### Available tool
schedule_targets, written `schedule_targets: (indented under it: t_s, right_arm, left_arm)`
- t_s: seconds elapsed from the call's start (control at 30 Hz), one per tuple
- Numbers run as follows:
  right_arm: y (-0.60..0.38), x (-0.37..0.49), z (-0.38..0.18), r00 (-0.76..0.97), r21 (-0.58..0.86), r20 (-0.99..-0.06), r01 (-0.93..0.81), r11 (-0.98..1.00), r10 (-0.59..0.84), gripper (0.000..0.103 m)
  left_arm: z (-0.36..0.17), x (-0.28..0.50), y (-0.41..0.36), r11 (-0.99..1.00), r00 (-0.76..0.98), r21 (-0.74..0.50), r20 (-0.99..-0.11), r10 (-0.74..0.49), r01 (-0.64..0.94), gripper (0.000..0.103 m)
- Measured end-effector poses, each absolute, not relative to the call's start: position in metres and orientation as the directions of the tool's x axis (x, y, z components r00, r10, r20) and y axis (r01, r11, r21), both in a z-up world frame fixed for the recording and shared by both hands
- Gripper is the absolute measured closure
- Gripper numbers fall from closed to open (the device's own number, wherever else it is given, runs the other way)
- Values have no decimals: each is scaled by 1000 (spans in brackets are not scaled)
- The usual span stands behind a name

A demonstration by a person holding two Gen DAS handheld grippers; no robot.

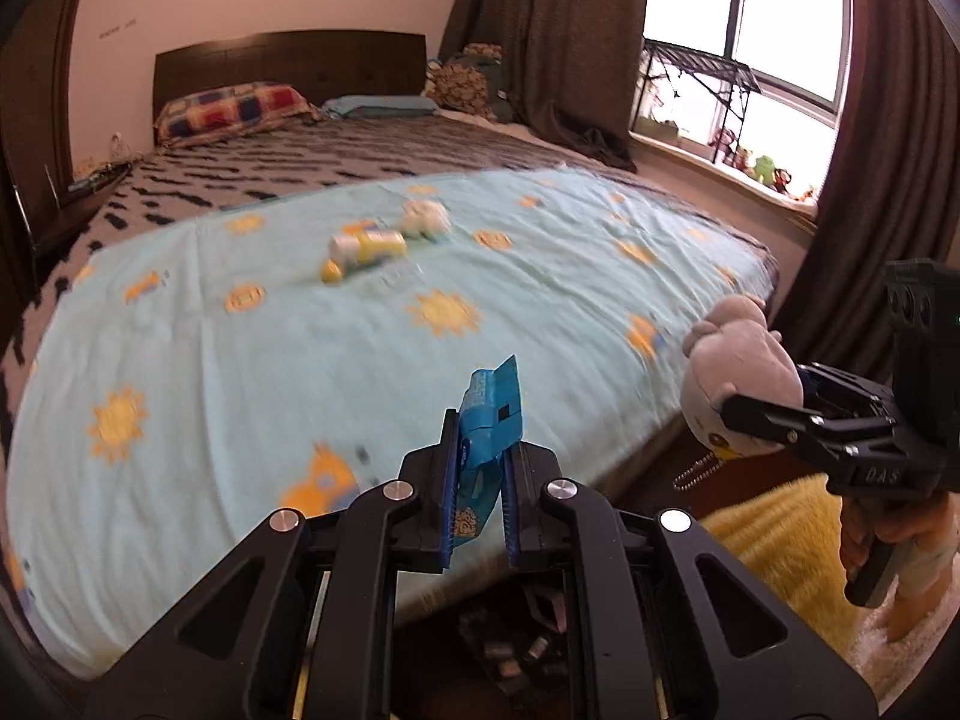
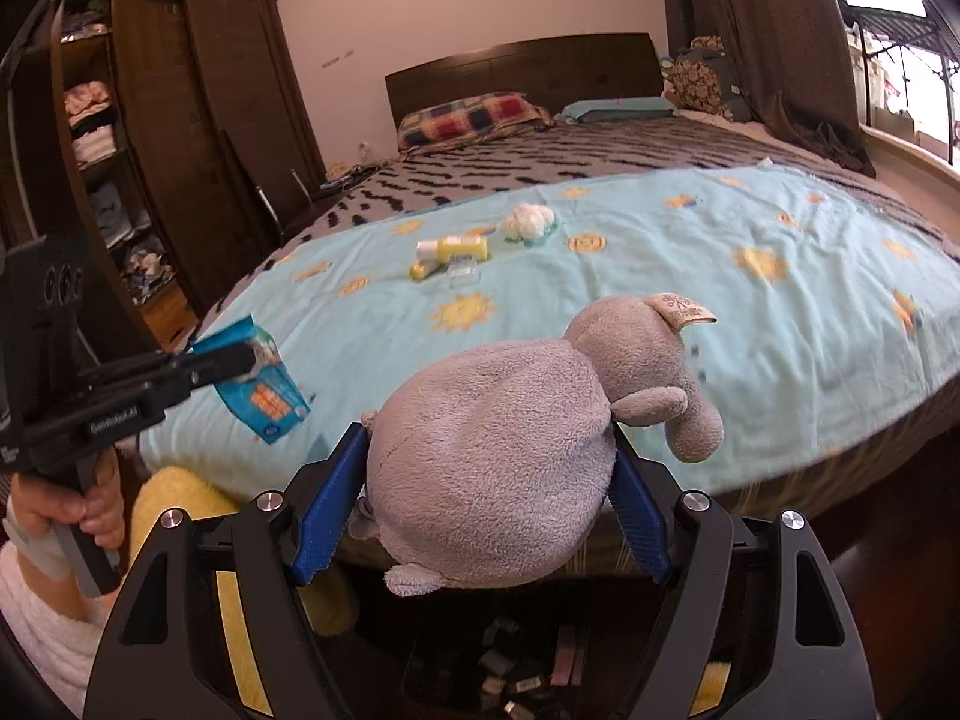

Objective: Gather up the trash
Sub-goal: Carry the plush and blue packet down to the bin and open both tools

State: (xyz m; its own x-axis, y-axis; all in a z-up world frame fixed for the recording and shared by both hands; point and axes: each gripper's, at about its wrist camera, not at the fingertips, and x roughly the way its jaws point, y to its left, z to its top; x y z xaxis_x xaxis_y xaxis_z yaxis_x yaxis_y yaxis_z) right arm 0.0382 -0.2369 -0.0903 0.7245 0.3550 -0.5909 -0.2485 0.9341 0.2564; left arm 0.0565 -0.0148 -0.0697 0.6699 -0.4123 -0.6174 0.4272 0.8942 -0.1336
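While the left hand-held gripper (image 1: 480, 480) pinches a blue wrapper (image 1: 489, 414) above the bed (image 1: 240, 360) edge, carry it steadily over the bin (image 1: 510, 648) below before letting go. Its long axis stands near upright, torn end upward. The right hand-held gripper (image 2: 486, 504) clasps a plush (image 2: 510, 450).

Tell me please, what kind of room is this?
Most likely a bedroom in a home. There is a bed with a headboard and pillows, and a wardrobe with folded clothes beside it.
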Motion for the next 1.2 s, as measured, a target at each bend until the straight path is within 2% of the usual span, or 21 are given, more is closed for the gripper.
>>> schedule_targets:
  t_s: [0.4, 0.9, 1.2]
  right_arm:
    - [-238, 0, -170, 595, 312, -727, -158, 937, 342, 26]
    - [-234, 34, -266, 455, 322, -836, -48, 946, 307, 26]
    - [-230, 47, -302, 395, 348, -859, -17, 937, 326, 26]
  left_arm:
    - [-172, 18, -35, 840, 461, -269, -736, -495, 472, 92]
    - [-284, 53, -59, 883, 319, -279, -856, -407, 379, 92]
    - [-312, 56, -62, 879, 254, -295, -879, -403, 373, 91]
